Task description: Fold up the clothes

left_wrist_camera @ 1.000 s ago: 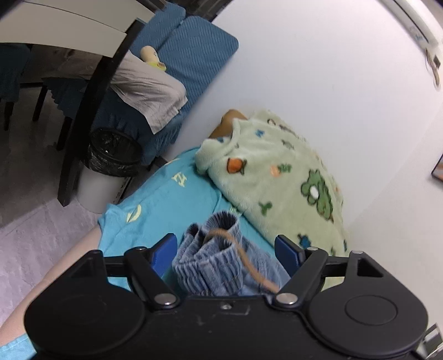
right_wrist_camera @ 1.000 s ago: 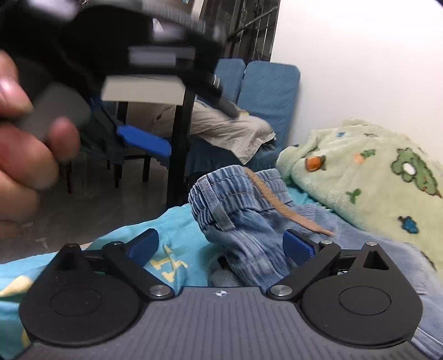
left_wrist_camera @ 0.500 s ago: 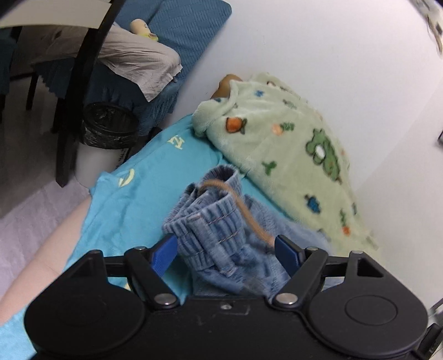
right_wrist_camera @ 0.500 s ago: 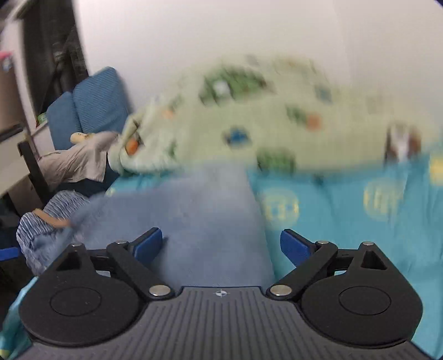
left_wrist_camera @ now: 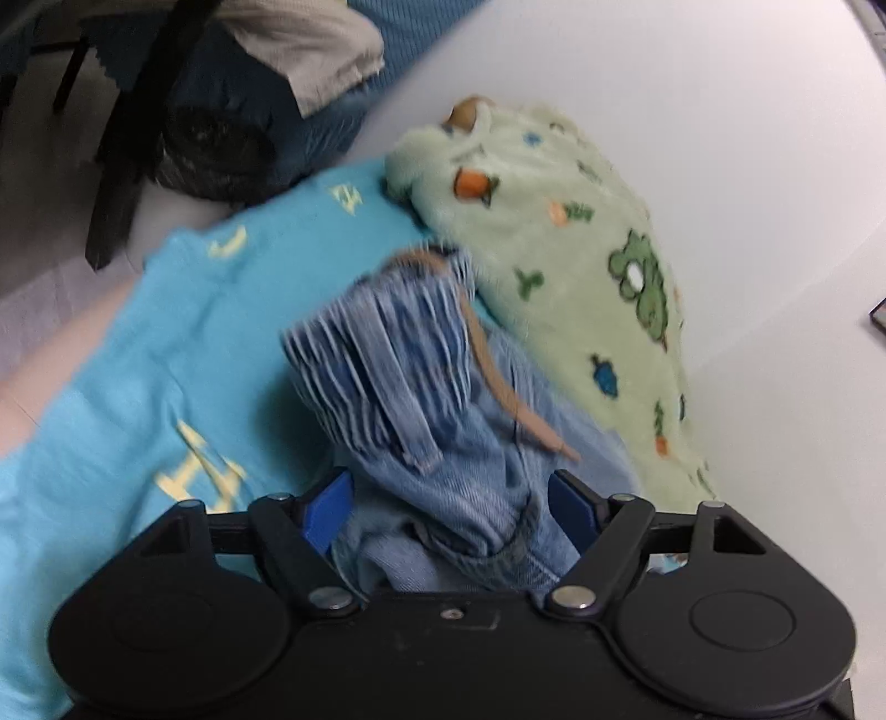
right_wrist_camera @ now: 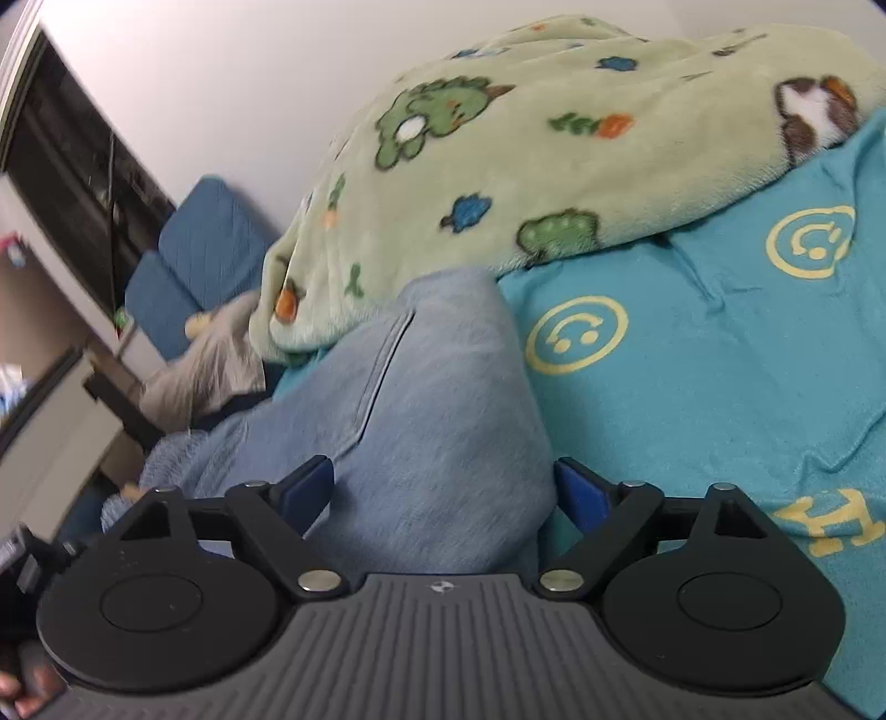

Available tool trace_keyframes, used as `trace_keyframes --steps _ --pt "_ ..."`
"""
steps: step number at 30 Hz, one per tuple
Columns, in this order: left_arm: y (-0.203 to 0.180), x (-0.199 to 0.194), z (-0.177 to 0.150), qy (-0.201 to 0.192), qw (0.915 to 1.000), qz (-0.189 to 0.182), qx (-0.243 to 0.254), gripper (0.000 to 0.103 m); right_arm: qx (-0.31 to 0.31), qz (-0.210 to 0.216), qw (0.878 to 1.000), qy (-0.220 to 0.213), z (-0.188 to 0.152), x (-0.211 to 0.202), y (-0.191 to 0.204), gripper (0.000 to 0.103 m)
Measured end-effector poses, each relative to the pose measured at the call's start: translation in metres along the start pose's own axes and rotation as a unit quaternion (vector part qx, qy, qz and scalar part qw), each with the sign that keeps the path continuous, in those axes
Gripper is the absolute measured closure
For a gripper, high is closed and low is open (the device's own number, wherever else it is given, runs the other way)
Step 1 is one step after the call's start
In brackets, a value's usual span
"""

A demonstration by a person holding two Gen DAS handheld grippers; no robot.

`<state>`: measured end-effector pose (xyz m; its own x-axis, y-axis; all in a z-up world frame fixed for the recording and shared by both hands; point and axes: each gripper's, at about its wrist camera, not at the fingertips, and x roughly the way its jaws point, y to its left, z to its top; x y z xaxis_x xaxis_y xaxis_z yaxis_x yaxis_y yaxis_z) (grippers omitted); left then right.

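Observation:
A pair of light blue jeans [left_wrist_camera: 421, 387] lies bunched on a turquoise bedsheet [left_wrist_camera: 194, 343]. Its elastic waistband and a tan drawstring [left_wrist_camera: 487, 365] show in the left wrist view. My left gripper [left_wrist_camera: 451, 498] is open, its blue pads either side of the denim near the waist. In the right wrist view the jeans' leg [right_wrist_camera: 432, 387] lies flat. My right gripper [right_wrist_camera: 443, 487] is open, with the leg fabric between its pads.
A pale green fleece blanket [left_wrist_camera: 581, 249] [right_wrist_camera: 498, 138] with cartoon prints lies along the white wall behind the jeans. Blue chairs with a beige garment [left_wrist_camera: 310, 44], a black bin [left_wrist_camera: 216, 149] and a dark table leg [left_wrist_camera: 138, 138] stand off the bed's end.
My left gripper moved forward over the jeans, so the waistband sits farther ahead. My right gripper swung from the waist end to the leg and steadied there. Both stayed open.

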<state>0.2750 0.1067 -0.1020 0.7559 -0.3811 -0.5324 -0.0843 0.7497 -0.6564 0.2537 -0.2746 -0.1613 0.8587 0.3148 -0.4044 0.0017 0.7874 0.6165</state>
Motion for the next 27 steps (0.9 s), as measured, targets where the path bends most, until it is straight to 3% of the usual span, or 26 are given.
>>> trace_keyframes --steps 5,8,11,16,19,21,23,27 --pt "0.004 0.009 -0.005 -0.011 0.9999 0.010 -0.005 0.026 0.030 0.031 0.999 -0.022 0.012 0.002 -0.010 0.017" --pt "0.013 0.018 -0.008 0.004 0.9996 0.009 -0.028 0.025 0.039 0.068 0.997 0.002 0.018 0.012 -0.015 0.017" --pt "0.022 0.029 -0.012 0.015 0.9983 -0.004 -0.057 0.023 0.039 0.076 0.996 0.024 0.020 0.022 -0.017 0.017" --pt "0.017 0.039 -0.017 0.010 0.9978 0.007 -0.065 0.024 0.044 0.085 0.994 0.047 0.015 0.033 -0.027 0.020" --pt "0.013 0.039 -0.017 0.009 0.9980 0.016 -0.061 0.037 0.034 0.084 0.995 0.046 0.014 0.034 -0.026 0.030" --pt "0.008 0.036 -0.019 0.005 0.9978 0.020 -0.063 0.054 0.026 0.079 0.995 0.048 0.014 0.034 -0.025 0.046" --pt "-0.003 0.030 -0.022 -0.007 0.9974 0.029 -0.066 0.062 0.010 0.069 0.997 0.035 0.014 0.029 -0.018 0.062" --pt "-0.018 0.016 -0.027 -0.022 0.9980 0.029 -0.052 0.067 -0.045 0.048 0.998 -0.006 0.017 0.009 0.010 0.073"
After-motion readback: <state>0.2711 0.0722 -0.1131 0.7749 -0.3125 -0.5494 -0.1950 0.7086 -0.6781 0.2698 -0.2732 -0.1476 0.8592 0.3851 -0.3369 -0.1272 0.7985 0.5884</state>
